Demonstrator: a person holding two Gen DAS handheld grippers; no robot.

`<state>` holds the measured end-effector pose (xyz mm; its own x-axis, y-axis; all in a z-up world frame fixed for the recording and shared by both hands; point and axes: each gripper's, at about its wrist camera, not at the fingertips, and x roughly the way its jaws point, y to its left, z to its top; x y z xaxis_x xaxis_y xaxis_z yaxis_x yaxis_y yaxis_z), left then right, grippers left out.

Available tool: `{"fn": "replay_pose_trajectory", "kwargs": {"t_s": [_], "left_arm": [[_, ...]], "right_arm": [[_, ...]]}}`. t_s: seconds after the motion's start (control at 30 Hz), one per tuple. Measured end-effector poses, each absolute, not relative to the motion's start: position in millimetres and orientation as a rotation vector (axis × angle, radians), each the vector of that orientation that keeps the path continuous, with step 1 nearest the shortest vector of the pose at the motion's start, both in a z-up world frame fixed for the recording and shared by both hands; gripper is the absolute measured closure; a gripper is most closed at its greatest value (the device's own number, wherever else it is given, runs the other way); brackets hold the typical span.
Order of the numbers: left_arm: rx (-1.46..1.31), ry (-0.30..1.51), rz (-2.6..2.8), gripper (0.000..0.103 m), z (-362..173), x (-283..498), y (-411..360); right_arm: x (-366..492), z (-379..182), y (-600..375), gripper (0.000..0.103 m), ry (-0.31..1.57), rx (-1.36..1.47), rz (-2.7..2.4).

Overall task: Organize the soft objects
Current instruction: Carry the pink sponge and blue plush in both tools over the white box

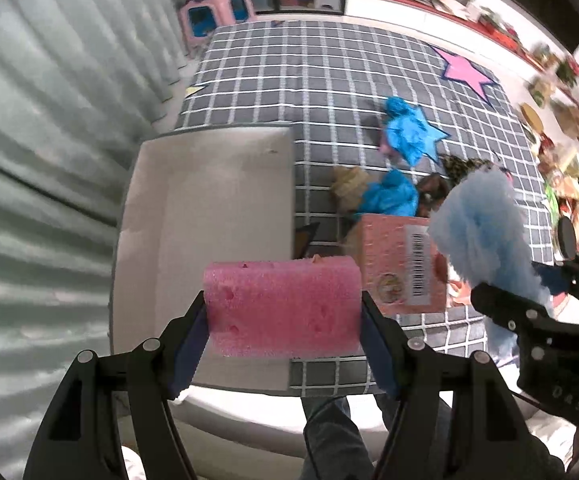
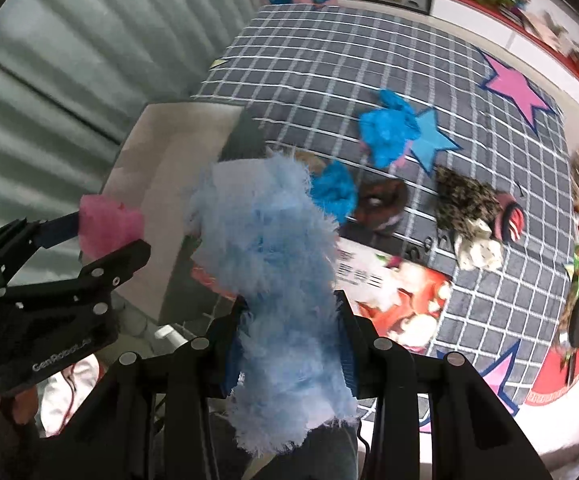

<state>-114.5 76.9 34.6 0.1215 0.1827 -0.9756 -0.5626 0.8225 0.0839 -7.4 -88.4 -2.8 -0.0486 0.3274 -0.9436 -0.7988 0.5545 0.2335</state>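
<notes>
A grey rug (image 1: 329, 80) with a white grid and pink and blue star patches carries the things. On it lie an open white box (image 1: 209, 208) at its left edge, two crumpled blue cloths (image 2: 385, 136), a brown round thing (image 2: 381, 208), a spotted soft toy (image 2: 465, 204) and a tan lump (image 1: 349, 188). A pink printed carton (image 1: 397, 264) lies nearer, just right of the white box.

Two wrist fisheyes, steeply downward, close over the shared checked rug (image 1: 329, 80) and white box (image 1: 209, 200).
</notes>
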Motion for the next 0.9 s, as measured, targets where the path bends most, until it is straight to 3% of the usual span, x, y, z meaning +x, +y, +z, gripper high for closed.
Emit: {"fn": "replay_pose_trajectory", "kwargs": {"t_s": [0.9], "left_arm": [[-0.557,1.355,0.842,0.030,2.6,-222.4,160.8]], "right_arm": [[-89.9,-11.0,34.1,0.062,1.294,-0.639,1.184]]}}
